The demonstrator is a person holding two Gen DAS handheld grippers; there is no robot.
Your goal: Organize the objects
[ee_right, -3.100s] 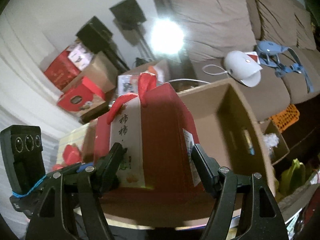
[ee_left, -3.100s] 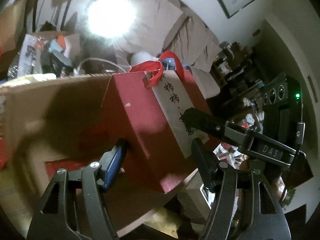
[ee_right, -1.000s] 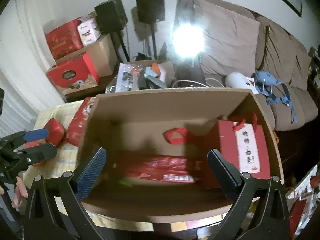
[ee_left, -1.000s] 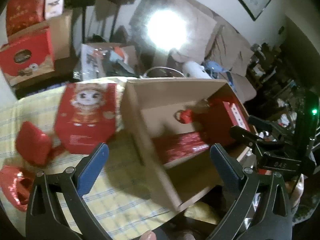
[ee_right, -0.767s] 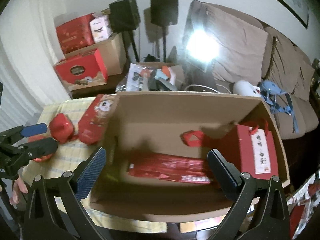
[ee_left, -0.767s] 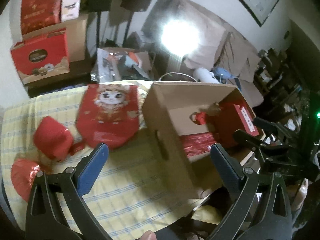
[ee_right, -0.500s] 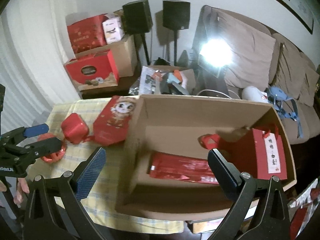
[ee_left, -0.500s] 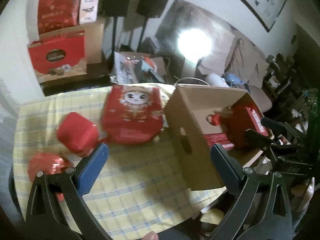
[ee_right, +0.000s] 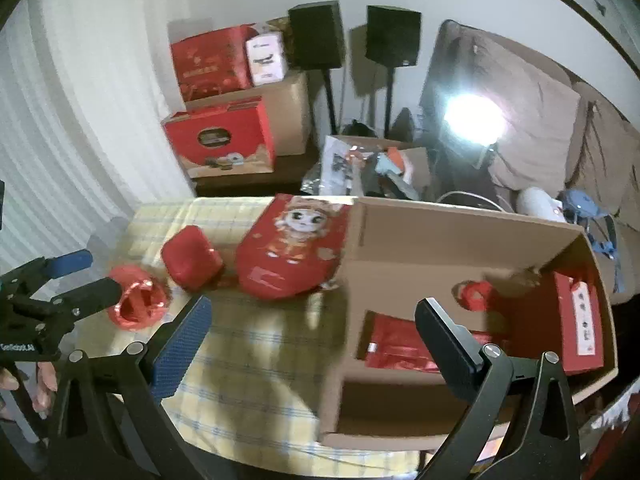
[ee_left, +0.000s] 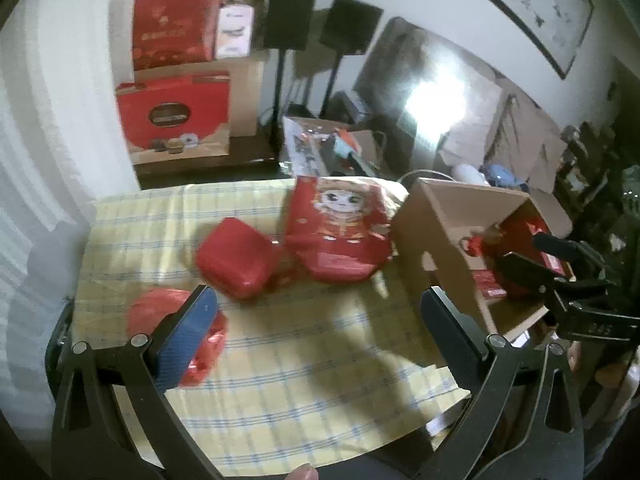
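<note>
Cardboard makes up the open box (ee_right: 460,240) at the right end of the table (ee_left: 280,360), and it is clearly the collecting place: a red gift bag (ee_right: 576,320) with a white label stands against its far right wall, and flat red packets (ee_right: 404,348) lie on its floor. Three red things are not yet packed and sit on the yellow checked cloth to the box's left. The large cartoon-printed pouch (ee_left: 340,228) lies just beside the box wall, the small red box (ee_left: 236,258) sits near it, and the crinkled red foil piece (ee_right: 138,306) is farthest out.

The left gripper (ee_left: 316,320) hangs above the cloth with its jaws spread wide and nothing between them, roughly over the small red box and the foil, which suggests one of those is next. The right gripper (ee_right: 312,332) is likewise released and empty, poised over the box's near edge.
</note>
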